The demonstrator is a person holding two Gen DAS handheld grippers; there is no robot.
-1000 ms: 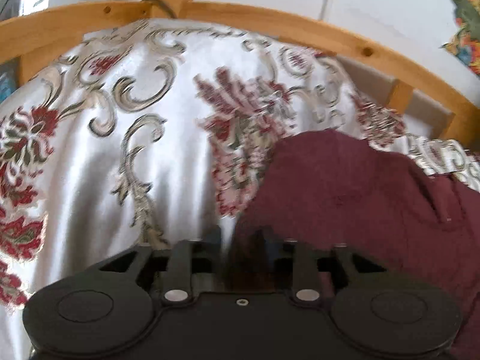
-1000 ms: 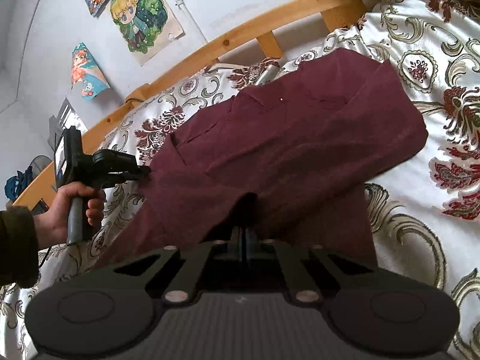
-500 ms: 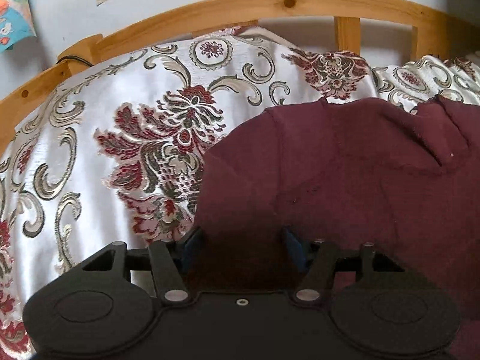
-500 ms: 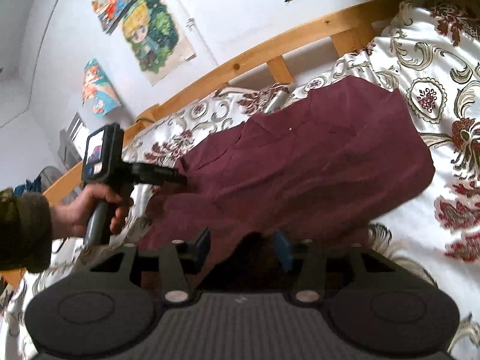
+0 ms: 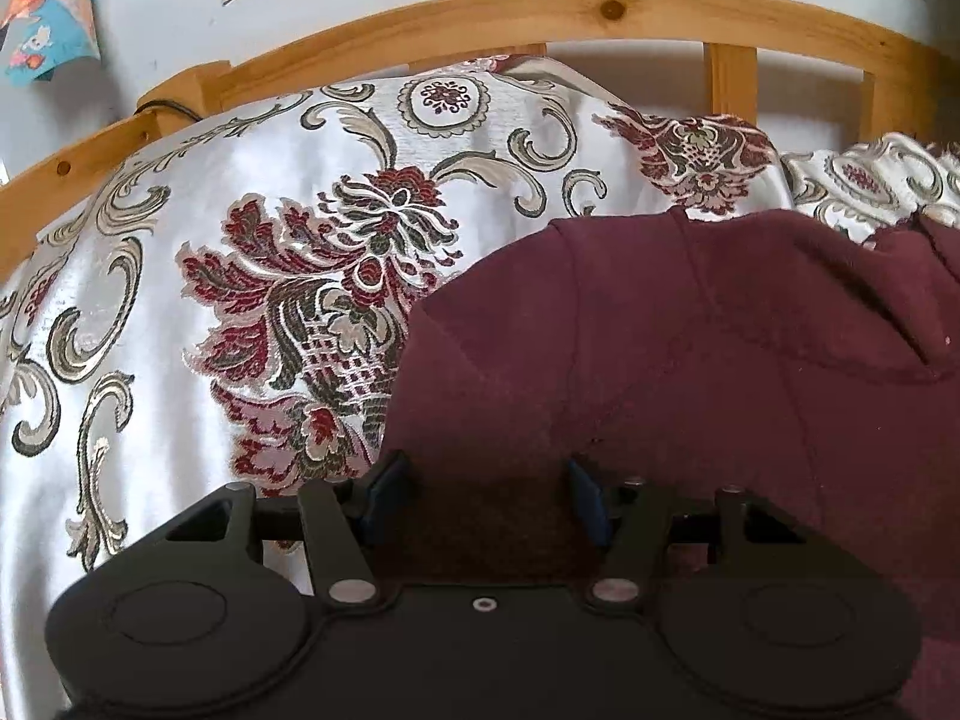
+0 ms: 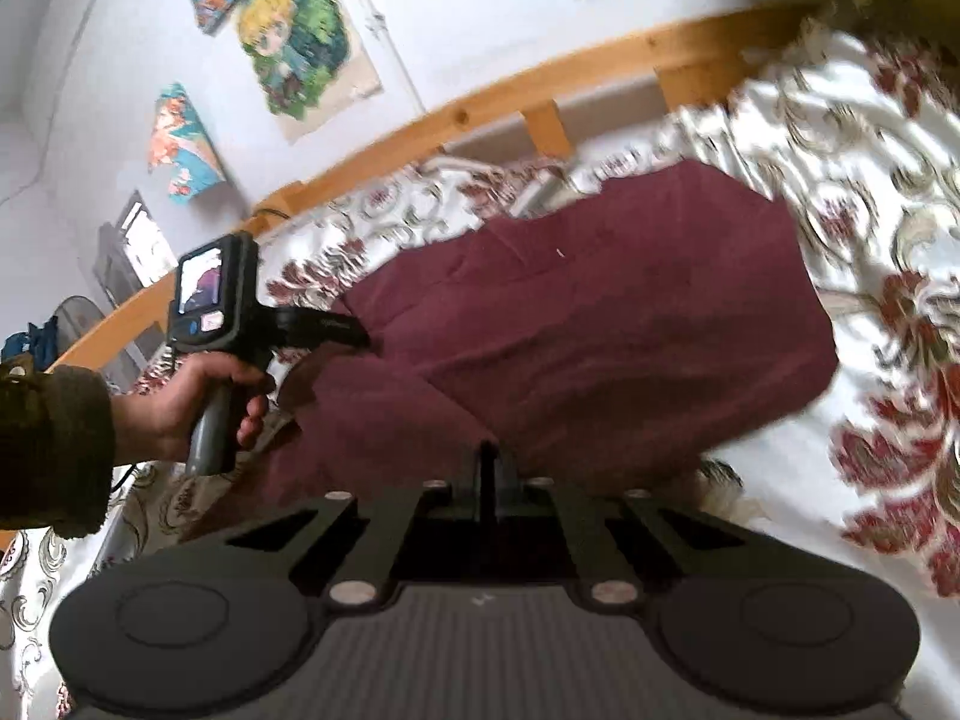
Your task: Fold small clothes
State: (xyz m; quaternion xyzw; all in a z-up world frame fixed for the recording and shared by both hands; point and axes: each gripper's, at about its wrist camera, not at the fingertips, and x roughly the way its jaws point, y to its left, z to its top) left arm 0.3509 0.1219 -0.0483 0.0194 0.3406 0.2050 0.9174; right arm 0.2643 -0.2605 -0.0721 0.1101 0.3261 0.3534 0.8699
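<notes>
No writing can be read anywhere: the small screen on the left tool's [image 6: 360, 336] camera unit is too blurred, and the cartoon posters [image 6: 294, 36] on the wall show only pictures. At the left of the right wrist view, a hand [image 6: 198, 402] in a dark sleeve grips that tool's handle, its tip at the left edge of the maroon shirt [image 6: 600, 336]. Its blue-padded fingers [image 5: 384, 492] stand released, having opened within the last second, with shirt cloth below the gap. The shirt lies partly folded on the floral bedspread [image 5: 180, 276] of the wooden-framed bed [image 5: 600, 6], its near edge hidden behind the right tool [image 6: 486, 468], which is clenched on that edge after briefly parting. The bedspread at the right is motion-blurred.
</notes>
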